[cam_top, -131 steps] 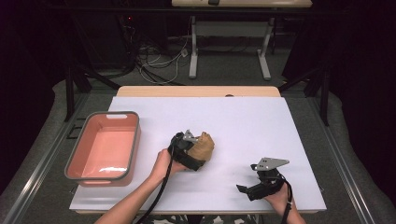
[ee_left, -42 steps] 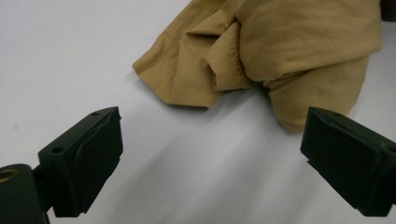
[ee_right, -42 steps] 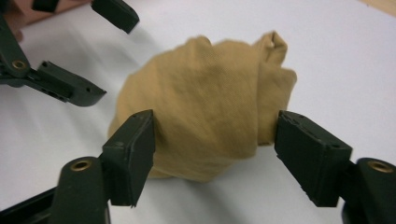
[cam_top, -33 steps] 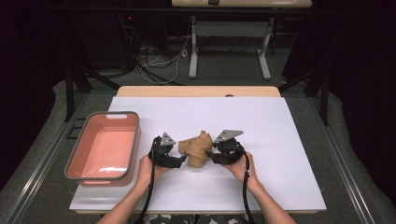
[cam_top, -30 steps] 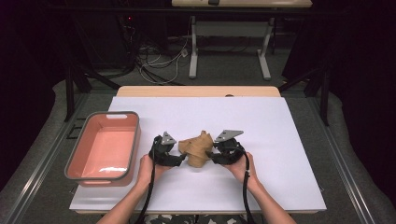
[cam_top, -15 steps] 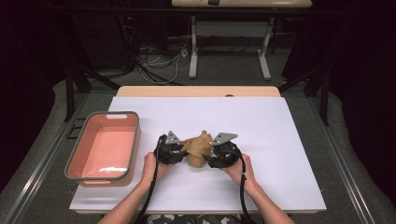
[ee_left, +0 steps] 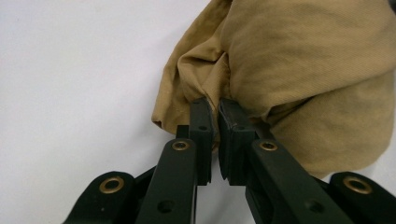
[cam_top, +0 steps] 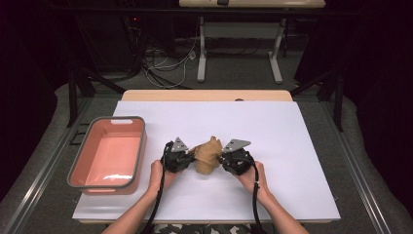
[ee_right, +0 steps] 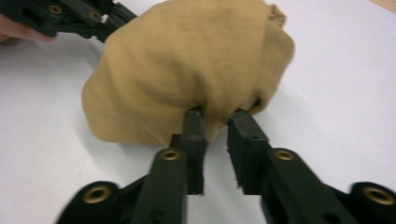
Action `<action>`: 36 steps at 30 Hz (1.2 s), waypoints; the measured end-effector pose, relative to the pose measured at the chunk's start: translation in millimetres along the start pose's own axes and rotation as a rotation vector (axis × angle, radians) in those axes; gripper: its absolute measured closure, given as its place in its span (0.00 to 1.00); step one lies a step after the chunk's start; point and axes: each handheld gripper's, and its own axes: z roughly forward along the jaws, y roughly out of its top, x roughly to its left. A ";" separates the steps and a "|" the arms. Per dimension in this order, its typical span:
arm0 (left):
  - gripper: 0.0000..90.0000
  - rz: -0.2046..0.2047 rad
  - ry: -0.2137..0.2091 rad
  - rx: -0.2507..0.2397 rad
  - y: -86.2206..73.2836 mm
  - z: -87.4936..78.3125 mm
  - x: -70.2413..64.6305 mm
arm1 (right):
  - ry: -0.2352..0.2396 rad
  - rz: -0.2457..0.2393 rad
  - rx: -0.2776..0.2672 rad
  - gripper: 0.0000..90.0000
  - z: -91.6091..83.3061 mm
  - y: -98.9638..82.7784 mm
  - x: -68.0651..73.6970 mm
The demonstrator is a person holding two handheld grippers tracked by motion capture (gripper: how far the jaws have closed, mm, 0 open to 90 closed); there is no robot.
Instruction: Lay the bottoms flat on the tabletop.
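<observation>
A crumpled tan cloth (cam_top: pixel 207 155) lies bunched in the middle of the white table (cam_top: pixel 292 146). My left gripper (cam_top: pixel 189 157) meets it from the left and my right gripper (cam_top: pixel 222 159) from the right. In the left gripper view the left gripper (ee_left: pixel 215 105) has just been closing and pinches a fold of the cloth (ee_left: pixel 303 70) between nearly touching jaws. In the right gripper view the right gripper (ee_right: pixel 217 114) has also just been closing, and a fold of the cloth (ee_right: pixel 187 56) is nipped between its tips. The left gripper (ee_right: pixel 70 14) lies beyond the cloth there.
A pink tray with a grey rim (cam_top: pixel 142 146) sits at the left of the table, with nothing in it. A wooden strip (cam_top: pixel 204 95) borders the table's far edge. Bare white surface lies to the right and in front of the hands.
The right gripper came from the front right to the cloth's right side. Both grippers moved in and their jaws shut on the cloth, which now stands bunched taller between them.
</observation>
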 end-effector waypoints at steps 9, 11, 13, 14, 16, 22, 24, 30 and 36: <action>0.94 0.016 -0.017 -0.043 -1.6 -13.8 -8.7 | -0.017 0.026 0.013 0.93 0.2 -6.8 -8.9; 0.94 0.018 -0.021 -0.046 -1.7 -17.5 -12.0 | -0.022 0.041 0.017 0.89 0.4 -7.6 -10.5; 0.94 0.031 -0.019 -0.047 -1.4 -20.8 -14.8 | -0.024 0.043 0.012 0.81 -1.5 -7.1 -10.5; 0.94 0.031 -0.022 -0.048 -1.4 -21.7 -16.0 | -0.023 0.036 0.014 0.74 -4.1 -6.6 -9.6; 0.94 0.037 -0.023 -0.053 -1.0 -23.1 -17.3 | -0.021 0.034 0.003 0.63 -10.3 -5.4 -6.7; 0.93 0.054 -0.011 -0.048 0.7 -21.6 -19.4 | 0.020 -0.039 -0.041 0.45 -19.2 0.9 13.2; 0.93 0.049 -0.013 -0.048 0.8 -21.0 -19.2 | 0.014 -0.053 -0.035 0.51 -16.8 1.8 16.0; 0.90 0.030 0.002 -0.047 -0.5 -15.2 -12.5 | -0.009 -0.093 -0.035 0.84 -7.5 1.9 21.8; 0.88 0.024 0.019 -0.042 -1.1 -11.3 -7.6 | -0.034 -0.083 -0.031 0.98 -8.7 1.2 19.3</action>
